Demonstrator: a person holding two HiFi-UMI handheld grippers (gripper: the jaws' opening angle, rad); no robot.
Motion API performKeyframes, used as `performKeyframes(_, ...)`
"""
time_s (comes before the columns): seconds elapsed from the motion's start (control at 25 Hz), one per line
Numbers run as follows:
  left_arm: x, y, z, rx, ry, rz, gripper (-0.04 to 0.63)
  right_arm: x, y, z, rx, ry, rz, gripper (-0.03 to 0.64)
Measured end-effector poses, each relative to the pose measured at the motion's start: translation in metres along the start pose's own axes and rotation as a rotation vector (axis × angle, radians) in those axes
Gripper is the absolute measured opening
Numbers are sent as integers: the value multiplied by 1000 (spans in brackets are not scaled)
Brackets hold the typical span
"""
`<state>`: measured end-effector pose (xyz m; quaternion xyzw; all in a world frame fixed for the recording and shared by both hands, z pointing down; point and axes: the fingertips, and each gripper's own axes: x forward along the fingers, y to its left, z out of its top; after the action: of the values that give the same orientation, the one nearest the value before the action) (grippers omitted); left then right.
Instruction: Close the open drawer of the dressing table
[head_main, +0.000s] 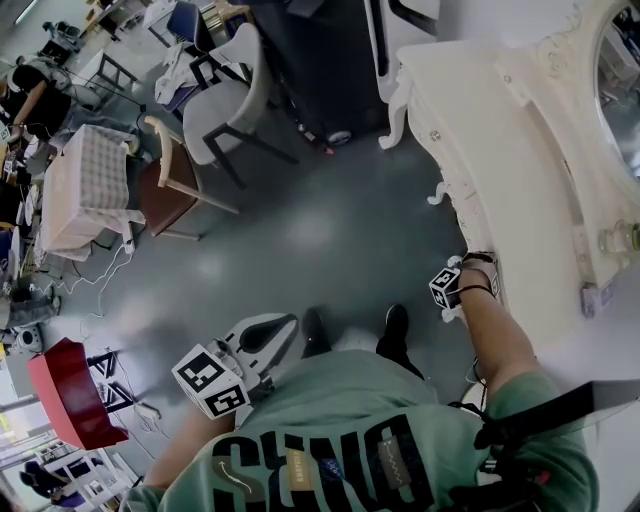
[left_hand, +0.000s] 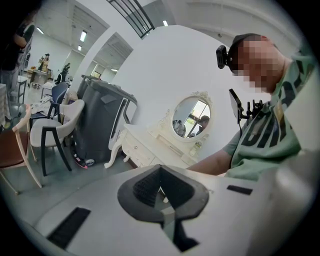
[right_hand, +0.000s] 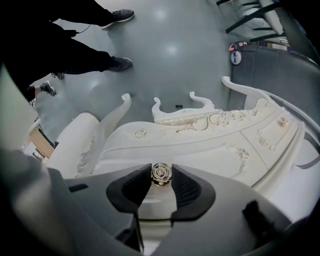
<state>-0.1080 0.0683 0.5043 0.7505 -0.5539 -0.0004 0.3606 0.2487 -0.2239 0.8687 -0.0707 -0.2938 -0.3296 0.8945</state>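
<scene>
Gold rose knob (right_hand: 160, 171) sits right between the right gripper (right_hand: 160, 176) jaws. Both black pads (right_hand: 136, 187) press its sides, so that gripper is clenched on the knob. The knob is at the pad tips, not deep in the throat.

Drawer (right_hand: 200, 155) front carries the knob, dead ahead of the tool. It is white with carved scrollwork. No view shows how far the drawer stands out of the dressing table (right_hand: 220, 127).

Past the tips: the table's scalloped lower edge, a curled leg (right_hand: 123, 106), then grey floor (right_hand: 165, 75). Off to the tool's right in its own view there is a second small knob (right_hand: 284, 121) on another drawer front, well apart from the gripped one. Far ahead on the floor are someone's dark shoes (right_hand: 120, 64).

Head view: the right gripper's marker cube (head_main: 445, 287) is up against the table's front edge, with the arm (head_main: 500, 340) stretched to it.

Left gripper (left_hand: 160, 169): jaws closed together, nothing between them. It is held at the person's other side, well apart from the table. Beyond its tips, far off, is the same table with its oval mirror (left_hand: 191, 116). A dark grey bin (left_hand: 102, 120) stands left of that and a chair (left_hand: 55, 127) further left.
</scene>
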Motion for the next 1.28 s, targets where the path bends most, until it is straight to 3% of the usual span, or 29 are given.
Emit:
performKeyframes(0.32, -1, 0, 6, 15, 0, -1, -3, -2, 1, 2, 15, -4, 8, 127)
performKeyframes(0.48, 6, -1, 8, 19, 5, -16, -3, -10, -2, 10, 76, -78, 1, 138)
performKeyframes(0.64, 25, -9, 18, 41, 16, -58, -3, -41, -15, 28, 198, -288, -12, 144)
performKeyframes(0.84, 55, -27, 33, 75, 30, -117, -3, -103, -19, 46, 279, -590, -25, 141)
performKeyframes(1.04, 82, -46, 53, 115, 22, -153, -3, -145, -7, 45, 388, -835, 86, 135)
performKeyframes(1.28, 115, -75, 80, 165, 0, -175, -3, -162, 1, 6, 598, -1090, 265, 114)
